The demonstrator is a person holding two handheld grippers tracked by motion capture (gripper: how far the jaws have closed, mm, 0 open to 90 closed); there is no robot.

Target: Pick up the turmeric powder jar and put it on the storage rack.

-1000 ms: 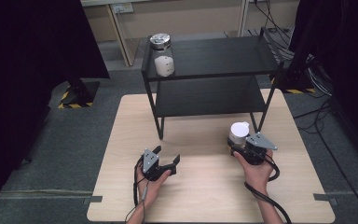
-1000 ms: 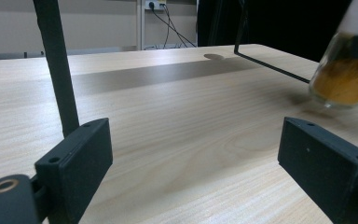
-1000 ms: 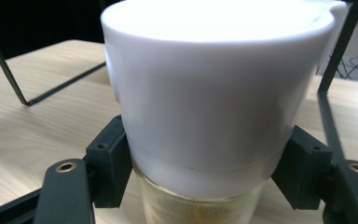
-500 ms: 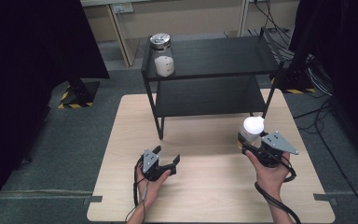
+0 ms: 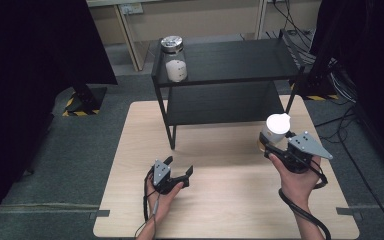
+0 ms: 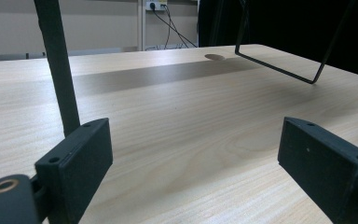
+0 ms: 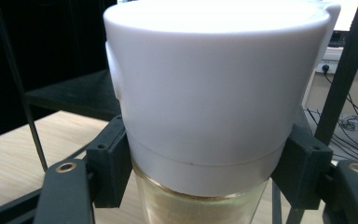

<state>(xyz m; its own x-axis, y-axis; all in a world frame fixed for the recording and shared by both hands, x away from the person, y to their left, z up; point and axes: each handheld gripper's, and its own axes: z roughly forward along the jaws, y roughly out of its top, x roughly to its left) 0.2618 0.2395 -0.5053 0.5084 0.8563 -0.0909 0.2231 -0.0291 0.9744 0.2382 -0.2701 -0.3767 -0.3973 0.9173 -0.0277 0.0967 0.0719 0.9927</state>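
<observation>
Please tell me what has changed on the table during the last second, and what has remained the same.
The right gripper, shut on the white-lidded jar, has carried it up and to the right, toward the black shelf. The grip was already closed a second ago. The left gripper stays open, low over the table, and the other jar stays on the top shelf.
</observation>
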